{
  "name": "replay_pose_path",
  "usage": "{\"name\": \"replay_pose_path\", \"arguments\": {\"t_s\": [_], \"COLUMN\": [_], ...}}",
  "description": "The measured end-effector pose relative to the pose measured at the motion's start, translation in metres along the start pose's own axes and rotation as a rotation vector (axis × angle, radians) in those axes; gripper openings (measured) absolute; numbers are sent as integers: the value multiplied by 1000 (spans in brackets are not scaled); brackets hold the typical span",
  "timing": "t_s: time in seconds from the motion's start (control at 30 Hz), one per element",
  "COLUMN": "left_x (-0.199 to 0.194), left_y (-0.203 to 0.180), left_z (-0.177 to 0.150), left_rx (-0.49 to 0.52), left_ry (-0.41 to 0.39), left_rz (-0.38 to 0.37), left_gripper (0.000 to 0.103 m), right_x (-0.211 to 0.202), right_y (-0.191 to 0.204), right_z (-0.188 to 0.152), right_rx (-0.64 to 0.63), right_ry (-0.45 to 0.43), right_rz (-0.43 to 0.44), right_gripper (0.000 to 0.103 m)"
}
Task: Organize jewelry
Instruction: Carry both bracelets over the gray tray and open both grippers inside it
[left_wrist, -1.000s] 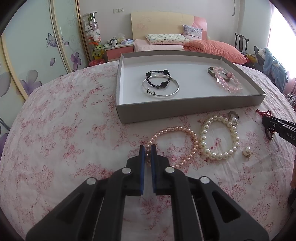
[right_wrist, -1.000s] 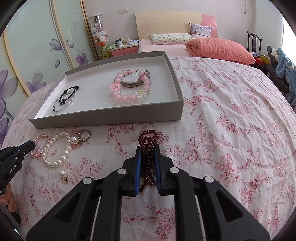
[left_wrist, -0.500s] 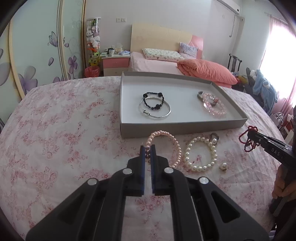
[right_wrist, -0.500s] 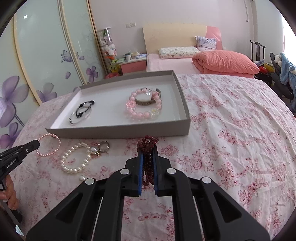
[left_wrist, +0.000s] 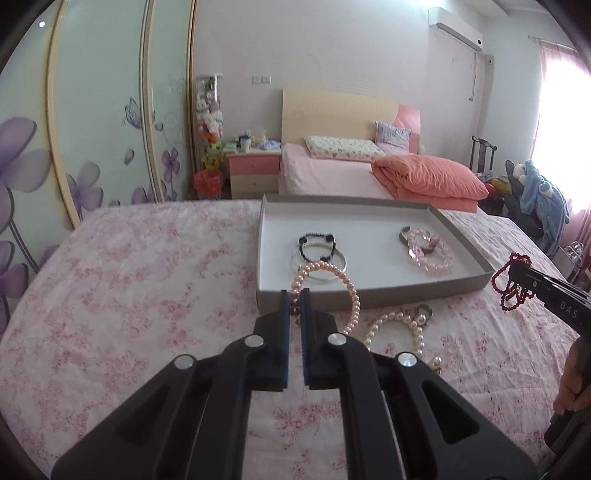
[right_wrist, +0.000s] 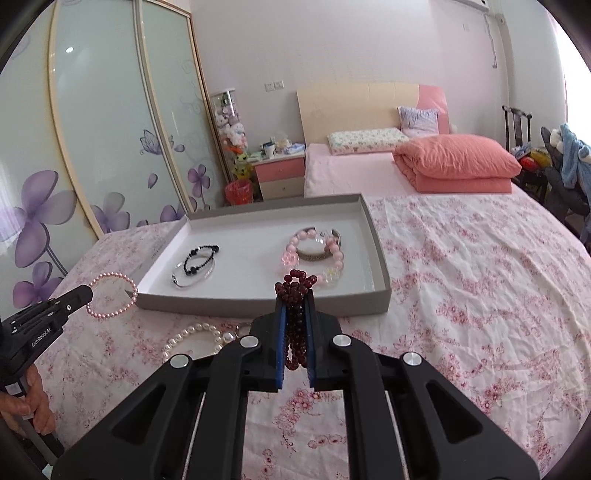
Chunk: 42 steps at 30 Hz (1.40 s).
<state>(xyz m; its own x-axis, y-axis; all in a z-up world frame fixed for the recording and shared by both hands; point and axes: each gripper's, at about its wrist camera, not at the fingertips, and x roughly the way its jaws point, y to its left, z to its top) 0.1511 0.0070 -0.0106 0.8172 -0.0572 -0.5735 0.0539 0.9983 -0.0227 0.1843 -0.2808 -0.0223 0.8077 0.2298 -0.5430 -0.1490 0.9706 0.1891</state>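
While both lifted | L gripper (left_wrist: 294, 295) clamps pink pearl bracelet (left_wrist: 334, 280), loop upright | R gripper (right_wrist: 294, 295) clamps dark red beads (right_wrist: 295, 325), hanging vert

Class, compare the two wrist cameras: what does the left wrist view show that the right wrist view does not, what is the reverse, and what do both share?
Only the left wrist view shows the air conditioner and the window.

Only the right wrist view shows the left gripper from outside, with the hand gripping its handle.

Both show the grey tray, the pink pearl bracelet, the dark red bead bracelet, the white pearl bracelet and the floral cloth.
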Motion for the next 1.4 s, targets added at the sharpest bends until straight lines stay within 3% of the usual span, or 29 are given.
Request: {"name": "replay_pose_path", "arguments": {"t_s": [0.4, 0.83, 1.1, 1.4], "left_x": [-10, -5, 20, 67], "left_y": [-26, -34, -37, -39], "left_z": [13, 32, 47, 65], "left_rx": [44, 60, 60, 65], "left_ry": [-72, -117, -114, -97], "left_rz": [41, 42, 54, 56], "left_gripper": [6, 7, 7, 7], "right_x": [-19, -16, 8, 58], "right_y": [22, 28, 27, 14], "right_z": [13, 31, 48, 61], "right_rx": [-66, -90, -78, -39], "right_ry": [-120, -170, -163, -96], "right_rz": [7, 11, 26, 34], "right_gripper": [10, 10, 10, 10]}}
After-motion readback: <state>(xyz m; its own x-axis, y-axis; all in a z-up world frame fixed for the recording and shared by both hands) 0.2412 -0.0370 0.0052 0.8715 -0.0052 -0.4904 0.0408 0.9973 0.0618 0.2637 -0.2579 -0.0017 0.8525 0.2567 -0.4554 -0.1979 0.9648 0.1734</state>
